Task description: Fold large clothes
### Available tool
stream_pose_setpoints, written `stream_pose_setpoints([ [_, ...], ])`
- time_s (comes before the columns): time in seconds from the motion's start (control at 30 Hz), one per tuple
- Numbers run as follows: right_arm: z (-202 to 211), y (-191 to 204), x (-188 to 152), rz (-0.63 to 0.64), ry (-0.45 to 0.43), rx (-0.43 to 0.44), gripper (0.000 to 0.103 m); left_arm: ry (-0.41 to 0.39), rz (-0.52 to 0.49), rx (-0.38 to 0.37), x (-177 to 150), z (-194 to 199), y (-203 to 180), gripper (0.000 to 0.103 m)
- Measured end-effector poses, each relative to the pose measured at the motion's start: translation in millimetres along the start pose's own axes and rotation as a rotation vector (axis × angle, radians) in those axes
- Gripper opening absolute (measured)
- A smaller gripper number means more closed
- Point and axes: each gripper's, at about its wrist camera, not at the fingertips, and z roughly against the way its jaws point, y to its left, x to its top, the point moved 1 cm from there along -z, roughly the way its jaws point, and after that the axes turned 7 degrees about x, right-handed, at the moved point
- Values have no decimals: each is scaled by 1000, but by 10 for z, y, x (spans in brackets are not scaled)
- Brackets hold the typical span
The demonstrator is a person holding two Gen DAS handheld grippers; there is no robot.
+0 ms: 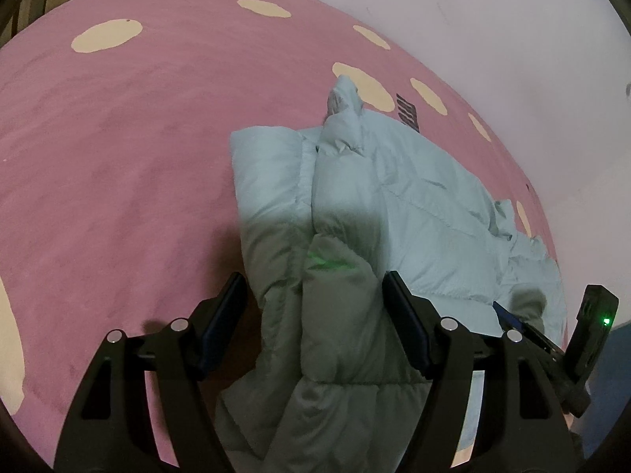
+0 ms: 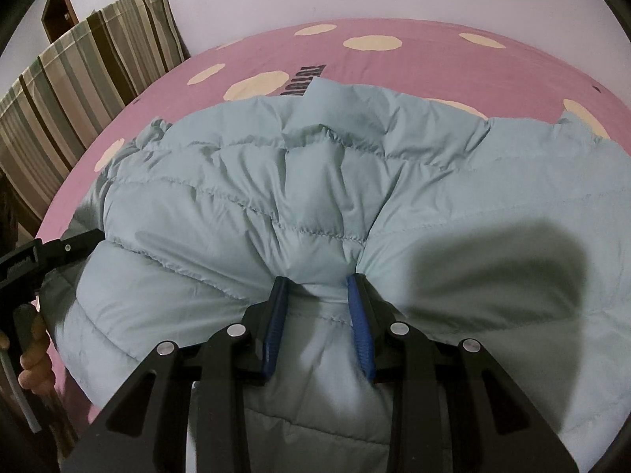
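Black linkage arms fill the bottom of both my wrist views, and between them lies the pale blue quilted puffer jacket [image 1: 394, 205], spread on the pink bedsheet with cream oval spots [image 1: 118, 149]. The jacket sits toward the bed's right side in my left view, one long padded fold running up toward its collar.

My left claw [image 1: 315, 295] stands wide apart, straddling that thick shaded fold; neither pad presses into it, so I count it released. If I close here, the risk I see is taking too fat a roll: the slick padding could squeeze out sideways, or I could catch only the top layer and leave the one beneath on the sheet.

My right claw [image 2: 317, 295] is clenched on a bunched pinch of the jacket, its blue pads [image 2: 276, 315] pressing in from both sides and creases radiating out from the bite. That pinch looks small against so bulky a garment. Judging by this, a quick lift could drag the shell through the pads, or the weight of the rest could pull the fold crooked.

At the far left of my right view my other hand [image 2: 33, 354] and its tool sit close to the jacket's edge, so the two claws could tug against each other. Striped brown and grey fabric [image 2: 71, 86] hangs beyond the bed, well apart.
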Motion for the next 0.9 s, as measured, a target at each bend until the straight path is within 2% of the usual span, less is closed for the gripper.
stream_pose_setpoints([
  [0.13, -10, 12, 2, 0, -4, -1, 32, 5, 0, -7, 14, -39, -12, 71],
  [0.17, -10, 13, -1, 0, -5, -3, 32, 5, 1, -12, 18, -44, -16, 68],
  [0.23, -19, 10, 4, 2, -6, -6, 32, 23, 6, -72, 24, -60, -37, 41],
  [0.33, -19, 15, -1, 4, -7, -11, 32, 9, 14, -100, 21, 2, -88, 24],
  [0.4, -23, 22, 4, 4, -7, -13, 32, -18, -14, -89, 24, 82, -155, 20],
  [0.6, -24, 40, -8, 10, -13, -25, 32, -83, -78, -90, 47, 334, -371, 16],
  [0.9, -23, 32, -13, 11, -13, -24, 32, -106, -118, -70, 62, 378, -487, 16],
])
